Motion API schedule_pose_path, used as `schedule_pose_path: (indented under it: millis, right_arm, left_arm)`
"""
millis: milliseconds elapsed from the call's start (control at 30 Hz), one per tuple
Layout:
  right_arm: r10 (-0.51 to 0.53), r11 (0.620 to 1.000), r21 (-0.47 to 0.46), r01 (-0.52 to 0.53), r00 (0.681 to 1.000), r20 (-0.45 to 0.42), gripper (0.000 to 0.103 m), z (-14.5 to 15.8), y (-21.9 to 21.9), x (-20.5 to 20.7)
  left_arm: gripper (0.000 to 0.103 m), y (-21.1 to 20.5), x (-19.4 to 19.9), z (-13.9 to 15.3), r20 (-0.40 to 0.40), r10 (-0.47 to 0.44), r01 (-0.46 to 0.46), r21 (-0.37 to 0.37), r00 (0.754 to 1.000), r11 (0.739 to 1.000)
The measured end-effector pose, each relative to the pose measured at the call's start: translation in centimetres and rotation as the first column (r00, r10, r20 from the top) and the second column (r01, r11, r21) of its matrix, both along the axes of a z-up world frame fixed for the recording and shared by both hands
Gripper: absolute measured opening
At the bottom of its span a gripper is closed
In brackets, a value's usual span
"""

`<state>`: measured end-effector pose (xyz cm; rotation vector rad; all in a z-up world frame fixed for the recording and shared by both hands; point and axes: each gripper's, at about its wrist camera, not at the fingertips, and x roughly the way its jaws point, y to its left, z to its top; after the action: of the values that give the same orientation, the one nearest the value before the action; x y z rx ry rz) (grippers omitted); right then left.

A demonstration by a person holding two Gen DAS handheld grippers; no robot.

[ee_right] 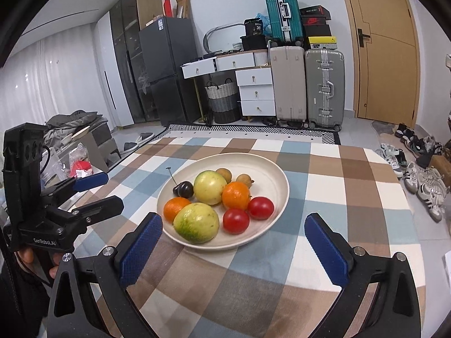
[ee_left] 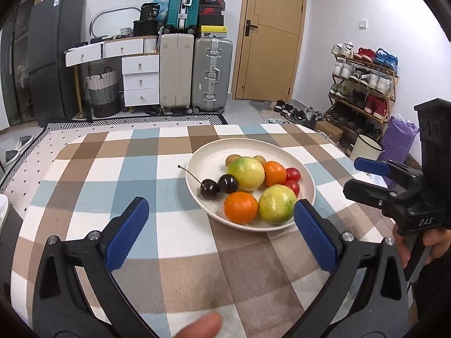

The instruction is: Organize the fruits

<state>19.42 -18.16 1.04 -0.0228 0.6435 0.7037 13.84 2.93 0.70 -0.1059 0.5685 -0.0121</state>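
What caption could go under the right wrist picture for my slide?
Open right gripper facing a white plate of fruit on a checkered tablecloth, left gripper alongside.

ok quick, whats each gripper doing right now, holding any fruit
left gripper: open, holding nothing, just short of the plate.
right gripper: open, holding nothing, at the plate's near rim.

Home living space: fridge (ee_right: 166, 67), stacked suitcases (ee_right: 307, 81), shoe rack (ee_left: 363, 90), checkered tablecloth (ee_right: 324, 191).
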Motion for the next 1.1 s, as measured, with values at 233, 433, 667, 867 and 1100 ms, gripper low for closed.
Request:
schedule_pose_path:
  millis: [233, 433, 667, 867, 1100]
  right_arm:
    - [0.004, 1.0, 0.017, -0.004, 1.0, 0.02, 0.103, -0.2, -0.5, -2.2]
    - [0.016, 0.999, 0.034, -0.018, 0.999, 0.048, 0.103, -0.5, -0.6, -3.5]
    - [0.026, 1.0, 0.011, -0.027, 0.995, 0.095, 0.103, -0.6, 0.0, -4.2]
    - [0.022, 1.0, -0.007, -0.021, 0.994, 0.104, 0.103, -1.0, 0.3, -4.3]
    - [0.006, 1.0, 0.011, -0.007, 0.995, 0.098, 0.103, -1.1, -0.2, -4.0]
  left_arm:
    - [0.102, -0.3, -2.1, -0.5, 0.021, 0.01, -0.009, -0.006, 1.0, 1.0]
    - [0.102, -0.4, -2.7, -1.2, 0.03, 0.007, -0.007, -0.018, 1.0, 1.0]
    - [0.102, -0.8, -2.8, -1.3, 0.049, 0.005, -0.005, -0.001, 0.999, 1.0]
    - [0.102, -0.9, -2.8, -1.2, 0.054, 0.004, -0.004, -0.004, 0.999, 1.0]
    - [0.102, -0.9, -2.8, -1.1, 0.053, 0.004, -0.004, -0.001, 0.999, 1.0]
